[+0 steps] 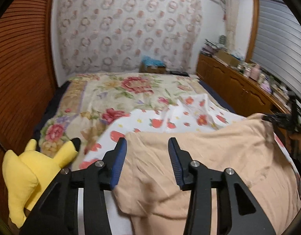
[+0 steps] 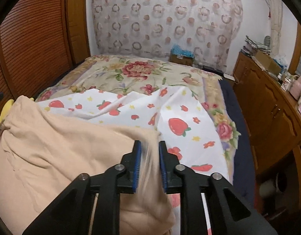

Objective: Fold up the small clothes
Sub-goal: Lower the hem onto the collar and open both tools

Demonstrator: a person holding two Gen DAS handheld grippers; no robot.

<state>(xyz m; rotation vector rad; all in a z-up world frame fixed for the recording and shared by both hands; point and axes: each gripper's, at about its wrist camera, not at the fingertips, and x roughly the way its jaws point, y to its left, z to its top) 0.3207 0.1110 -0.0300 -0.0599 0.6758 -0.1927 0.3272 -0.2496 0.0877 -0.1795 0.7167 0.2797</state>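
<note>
A peach garment (image 1: 209,156) lies rumpled on a white sheet with strawberry print (image 1: 150,117) spread over the bed. My left gripper (image 1: 146,140) hovers over the garment's near left edge, its jaws wide apart and its pads touching nothing. In the right wrist view the same peach garment (image 2: 62,146) fills the lower left on the strawberry sheet (image 2: 170,113). My right gripper (image 2: 150,142) has its jaws slightly apart. A blurred fold of the garment's right corner hangs loose between them.
A floral blanket (image 1: 121,90) covers the bed beyond the sheet. A yellow plush toy (image 1: 29,168) sits at the bed's near left. Louvred wooden doors (image 1: 19,68) stand on the left. A cluttered wooden cabinet (image 2: 268,107) runs along the right.
</note>
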